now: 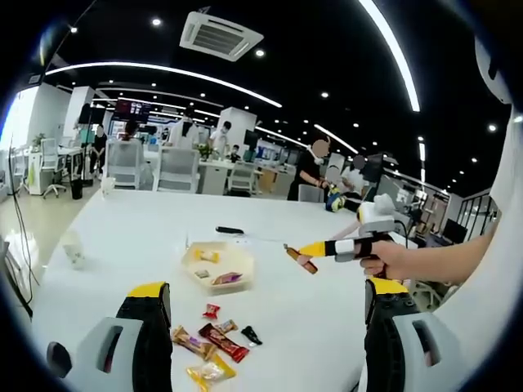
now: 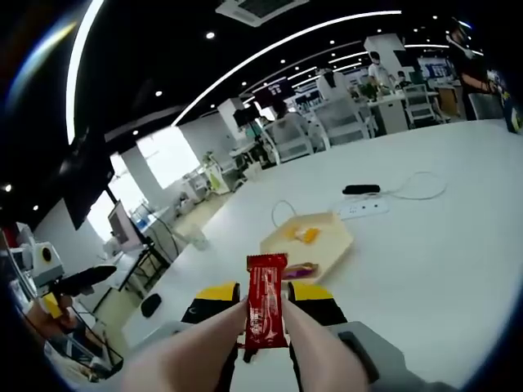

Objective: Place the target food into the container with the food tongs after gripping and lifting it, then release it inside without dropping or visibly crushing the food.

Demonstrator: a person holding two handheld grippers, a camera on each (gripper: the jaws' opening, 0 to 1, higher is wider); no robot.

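Observation:
A cream tray (image 1: pixel 234 286) sits mid-table with a yellow snack (image 1: pixel 207 256) and a purple-red one (image 1: pixel 226 278) in it. Several wrapped snacks (image 1: pixel 214 341) lie on the white table in front of it, between my left gripper's (image 1: pixel 265 290) wide-open, empty jaws. From the right, a hand holds my right gripper (image 1: pixel 307 253) above the table just right of the tray, shut on a red snack packet (image 1: pixel 300 260). In the right gripper view the tongs (image 2: pixel 266 336) pinch that red packet (image 2: pixel 266 306) upright, with the tray (image 2: pixel 327 222) beyond it.
Behind the tray lie a black device (image 1: pixel 230 230) and a white power strip (image 2: pixel 361 209) with a looping cable. A paper cup (image 1: pixel 73 249) stands at the table's left edge. Office chairs (image 1: pixel 176 170), desks and people are beyond the far edge.

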